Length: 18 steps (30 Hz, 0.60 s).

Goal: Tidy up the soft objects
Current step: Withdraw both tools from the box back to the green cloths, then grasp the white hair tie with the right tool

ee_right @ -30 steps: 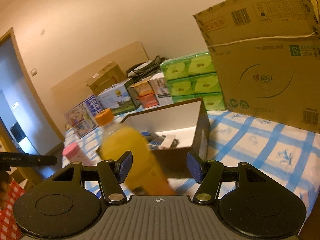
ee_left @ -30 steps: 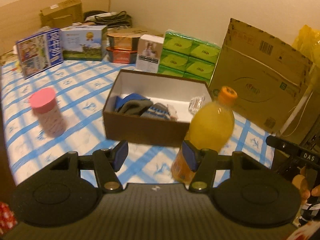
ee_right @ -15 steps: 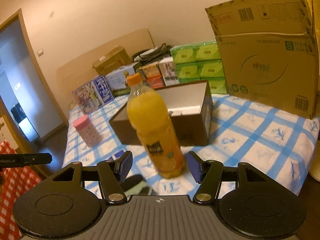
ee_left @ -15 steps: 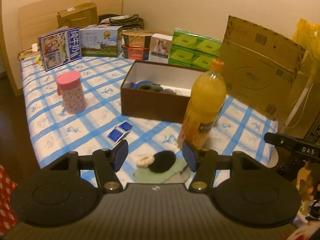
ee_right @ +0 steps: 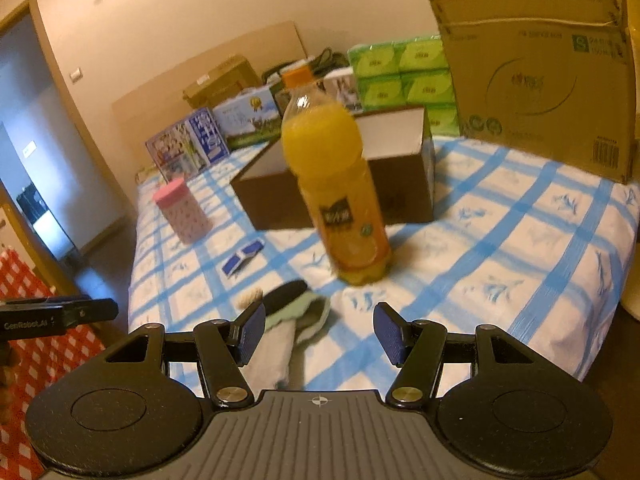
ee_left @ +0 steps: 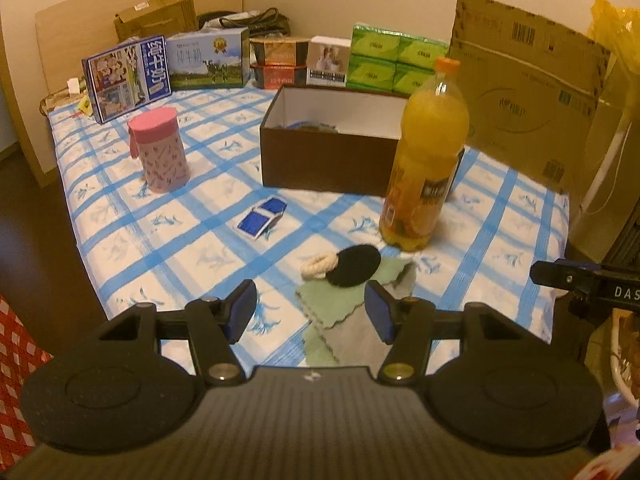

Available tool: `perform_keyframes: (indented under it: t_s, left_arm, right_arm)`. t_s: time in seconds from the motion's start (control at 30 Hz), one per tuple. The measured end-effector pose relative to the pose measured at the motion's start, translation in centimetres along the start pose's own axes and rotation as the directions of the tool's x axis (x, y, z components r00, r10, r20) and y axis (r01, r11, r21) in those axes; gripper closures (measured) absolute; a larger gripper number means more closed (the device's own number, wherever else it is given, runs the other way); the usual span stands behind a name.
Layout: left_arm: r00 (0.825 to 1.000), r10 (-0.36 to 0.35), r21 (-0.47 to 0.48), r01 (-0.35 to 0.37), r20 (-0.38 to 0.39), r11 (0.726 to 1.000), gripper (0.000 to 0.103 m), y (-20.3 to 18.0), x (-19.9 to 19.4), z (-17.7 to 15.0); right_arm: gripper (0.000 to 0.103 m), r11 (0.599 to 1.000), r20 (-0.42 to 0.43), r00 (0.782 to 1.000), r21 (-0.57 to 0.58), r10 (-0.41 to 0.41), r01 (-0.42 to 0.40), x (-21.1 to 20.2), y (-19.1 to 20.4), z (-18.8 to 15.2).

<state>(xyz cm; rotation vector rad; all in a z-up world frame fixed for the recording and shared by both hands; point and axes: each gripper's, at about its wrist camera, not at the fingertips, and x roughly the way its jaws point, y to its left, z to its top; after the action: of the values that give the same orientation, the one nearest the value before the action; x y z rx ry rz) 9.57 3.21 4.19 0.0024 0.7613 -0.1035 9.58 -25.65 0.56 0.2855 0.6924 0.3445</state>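
Observation:
A brown open box [ee_left: 332, 152] with soft items inside stands mid-table; it also shows in the right wrist view [ee_right: 404, 176]. Near the front edge lie a green cloth [ee_left: 340, 304], a black round pad [ee_left: 354, 266] and a cream rope knot [ee_left: 316, 266]. In the right wrist view the cloth [ee_right: 304, 312], the pad [ee_right: 286, 294] and the knot [ee_right: 248, 298] lie just ahead of the left finger. My left gripper [ee_left: 310, 312] is open and empty above the cloth. My right gripper [ee_right: 320, 338] is open and empty over the table's front edge.
An orange juice bottle [ee_left: 428, 160] stands right of the box front. A pink canister [ee_left: 160, 156] stands at the left, and a small blue packet [ee_left: 262, 216] lies in the middle. Cartons, green tissue packs [ee_left: 390, 62] and a large cardboard box [ee_left: 524, 80] line the back.
Both grippers have pulled back from the box toward the front edge. The cloth, pad and knot have come into view. Both stay open.

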Motion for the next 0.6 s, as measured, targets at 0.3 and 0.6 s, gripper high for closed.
perform_keyframes:
  t_s: [0.3,0.6]
  left_arm:
    - [0.999,-0.013,-0.021,0.012,-0.049,1.0,0.047,2.1,2.4,-1.9]
    - [0.996,0.008,-0.048,-0.012,-0.093,0.999,0.047,4.0,5.1,-2.3]
  right_arm:
    - [0.043,0.993,-0.082,0.997,-0.115,0.004,-0.014,3.6,3.6,-1.5]
    - [0.043,0.979,-0.144,0.989,-0.192,0.041,-0.068,8.5,5.8,-1.8]
